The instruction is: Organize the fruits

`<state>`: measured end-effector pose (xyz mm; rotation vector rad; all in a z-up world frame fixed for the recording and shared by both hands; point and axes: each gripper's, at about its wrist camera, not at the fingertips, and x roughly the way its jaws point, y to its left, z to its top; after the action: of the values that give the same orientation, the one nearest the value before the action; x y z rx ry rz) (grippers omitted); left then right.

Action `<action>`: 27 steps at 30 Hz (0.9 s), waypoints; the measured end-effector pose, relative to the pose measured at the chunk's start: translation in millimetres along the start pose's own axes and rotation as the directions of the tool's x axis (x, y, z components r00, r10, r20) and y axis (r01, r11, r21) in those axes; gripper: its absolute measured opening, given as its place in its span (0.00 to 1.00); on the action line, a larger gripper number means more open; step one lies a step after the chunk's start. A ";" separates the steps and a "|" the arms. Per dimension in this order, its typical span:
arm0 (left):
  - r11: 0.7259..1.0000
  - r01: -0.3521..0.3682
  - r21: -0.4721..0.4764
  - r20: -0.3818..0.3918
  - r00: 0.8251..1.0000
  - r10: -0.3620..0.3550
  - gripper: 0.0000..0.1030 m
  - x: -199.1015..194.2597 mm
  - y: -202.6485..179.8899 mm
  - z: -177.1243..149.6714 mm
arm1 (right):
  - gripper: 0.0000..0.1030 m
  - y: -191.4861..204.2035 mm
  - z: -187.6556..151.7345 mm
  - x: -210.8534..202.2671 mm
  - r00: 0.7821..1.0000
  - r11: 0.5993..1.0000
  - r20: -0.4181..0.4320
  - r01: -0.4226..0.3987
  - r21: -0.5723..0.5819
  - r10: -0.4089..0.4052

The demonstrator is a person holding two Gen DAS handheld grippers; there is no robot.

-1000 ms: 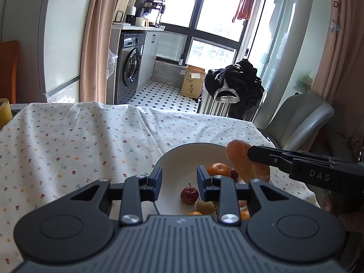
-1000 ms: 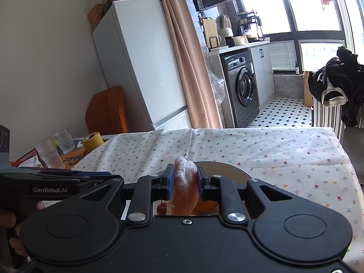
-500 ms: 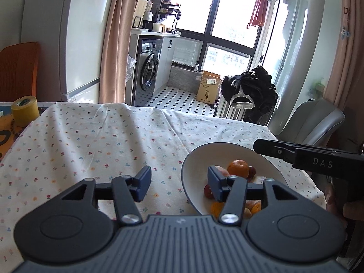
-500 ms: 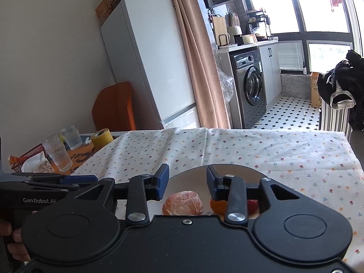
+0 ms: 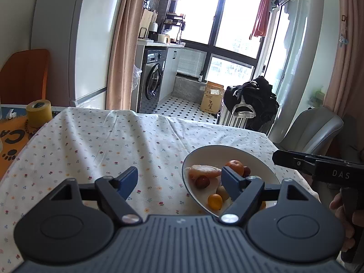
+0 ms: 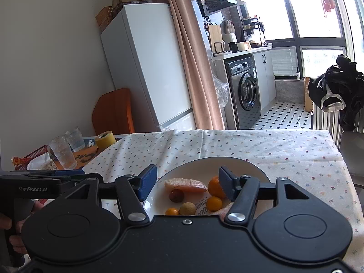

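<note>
Both tongs are spread wide with nothing between them. The right tongs (image 6: pixel 187 185) hang just above the near side of the white bowl (image 6: pixel 254 167), so the fruit sits right in the gap: the peeled orange piece (image 6: pixel 185 184) lies across the bowl just ahead of the blue pads, a dark red fruit (image 6: pixel 176 195) touching its near edge, and a whole orange (image 6: pixel 215 187) tucked against the right-hand finger. Closer in are two small yellow-orange fruits and a brownish one.

The left tongs (image 5: pixel 179 179) sit off to the bowl's (image 5: pixel 227 149) left, only the right finger reaching over its rim.

The worktop (image 6: pixel 250 143) wears a flowery cloth. Beyond the left tongs, at the far left, there's a roll of yellow tape (image 5: pixel 38 113) and some glasses (image 6: pixel 62 152); further back, a fridge, pink curtain, washing machine and a bright window.
</note>
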<state>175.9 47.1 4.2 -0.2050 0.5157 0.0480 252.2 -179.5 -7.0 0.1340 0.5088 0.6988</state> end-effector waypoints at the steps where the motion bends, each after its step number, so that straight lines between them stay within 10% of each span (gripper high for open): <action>1: 1.000 -0.003 0.002 -0.001 1.000 0.003 0.77 -3.1 -0.4 -1.7 | 0.60 1.1 -1.8 -2.9 1.000 1.000 0.002 -0.001 0.000 0.001; 27: 0.999 0.012 0.041 0.047 0.999 -0.014 0.93 -76.1 -16.7 -15.4 | 0.99 22.2 -18.3 -83.0 0.999 1.000 0.051 -0.015 -0.003 0.015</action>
<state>103.9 28.0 31.8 -0.1673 0.4682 0.0299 176.4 -217.0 16.8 0.1528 0.4583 0.7092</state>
